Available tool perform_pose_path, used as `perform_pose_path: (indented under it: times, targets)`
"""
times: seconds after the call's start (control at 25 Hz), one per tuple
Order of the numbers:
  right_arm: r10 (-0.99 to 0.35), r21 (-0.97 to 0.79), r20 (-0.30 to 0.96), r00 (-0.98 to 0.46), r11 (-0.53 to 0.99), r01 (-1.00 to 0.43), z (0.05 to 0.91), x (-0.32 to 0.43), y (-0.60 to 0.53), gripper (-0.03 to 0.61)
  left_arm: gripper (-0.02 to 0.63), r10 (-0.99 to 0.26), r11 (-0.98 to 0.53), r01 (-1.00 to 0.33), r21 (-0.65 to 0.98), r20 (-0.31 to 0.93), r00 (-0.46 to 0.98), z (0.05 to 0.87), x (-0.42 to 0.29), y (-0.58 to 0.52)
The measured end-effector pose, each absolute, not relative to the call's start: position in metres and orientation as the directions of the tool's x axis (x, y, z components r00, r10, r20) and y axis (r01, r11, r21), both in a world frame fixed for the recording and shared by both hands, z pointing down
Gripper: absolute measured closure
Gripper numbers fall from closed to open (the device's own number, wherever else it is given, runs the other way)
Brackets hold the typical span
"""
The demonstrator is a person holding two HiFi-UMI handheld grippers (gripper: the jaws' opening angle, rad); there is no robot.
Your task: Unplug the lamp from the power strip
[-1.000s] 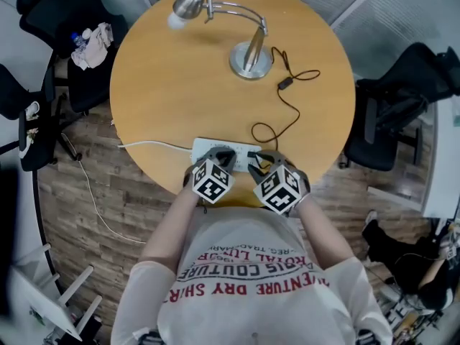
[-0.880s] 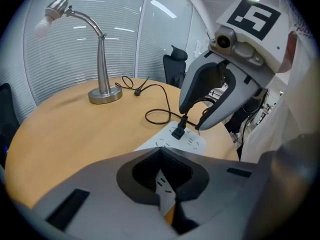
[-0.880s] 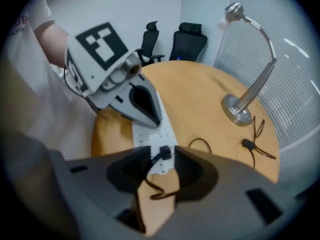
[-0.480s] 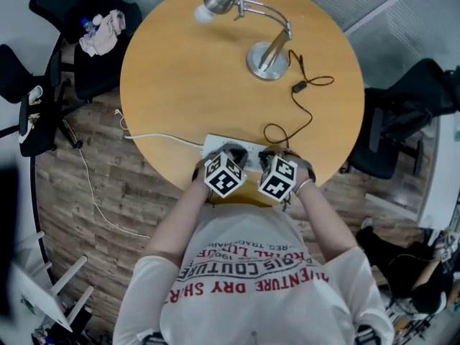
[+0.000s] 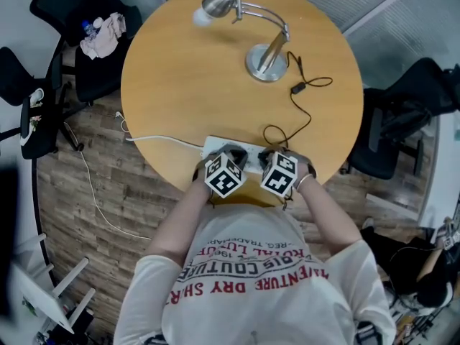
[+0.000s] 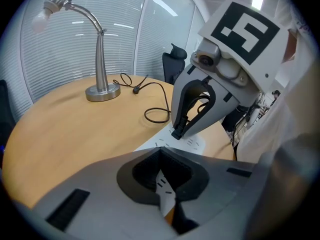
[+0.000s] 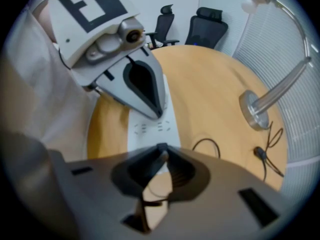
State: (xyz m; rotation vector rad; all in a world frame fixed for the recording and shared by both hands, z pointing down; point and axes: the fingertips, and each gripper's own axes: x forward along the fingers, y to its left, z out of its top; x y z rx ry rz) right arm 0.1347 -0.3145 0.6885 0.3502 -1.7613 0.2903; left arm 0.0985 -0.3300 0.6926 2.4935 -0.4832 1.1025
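A silver desk lamp (image 5: 264, 57) stands at the far side of the round wooden table (image 5: 180, 85). Its thin black cable (image 5: 307, 115) loops back to a white power strip (image 5: 214, 146) at the near edge. My right gripper (image 5: 272, 157) is at the strip's right end. Its jaws are closing, with the lamp's black plug (image 6: 176, 133) between the tips. My left gripper (image 5: 233, 155) is shut, and its tips rest on top of the strip (image 7: 150, 129), as the right gripper view shows at that gripper (image 7: 157, 115).
The strip's white cord (image 5: 158, 139) runs left, off the table and down to the floor. Black office chairs stand right (image 5: 402, 113) and left (image 5: 29, 113) of the table. A chair with a cloth (image 5: 100, 34) is at the upper left. The table's near edge lies just under my hands.
My right gripper has tipped down onto the strip's right end and its jaws have narrowed around the plug. The left gripper stays on the strip.
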Motion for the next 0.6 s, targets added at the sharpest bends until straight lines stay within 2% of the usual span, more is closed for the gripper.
perform_pose_path:
  times: [0.44,0.6]
  targets:
    - [-0.08,0.018,0.986,-0.147,0.923,-0.384,0.68,0.141,-0.312,0.508,0.586,-0.221,-0.867,-0.476,0.148,0.741,0.634,0.691,0.106,-0.334]
    - [-0.115,0.006,0.967,-0.227,0.902,-0.432,0.645,0.137,-0.322,0.509,0.586,-0.225,-0.874,-0.47,0.127,0.751,0.621,0.693,0.108,-0.335]
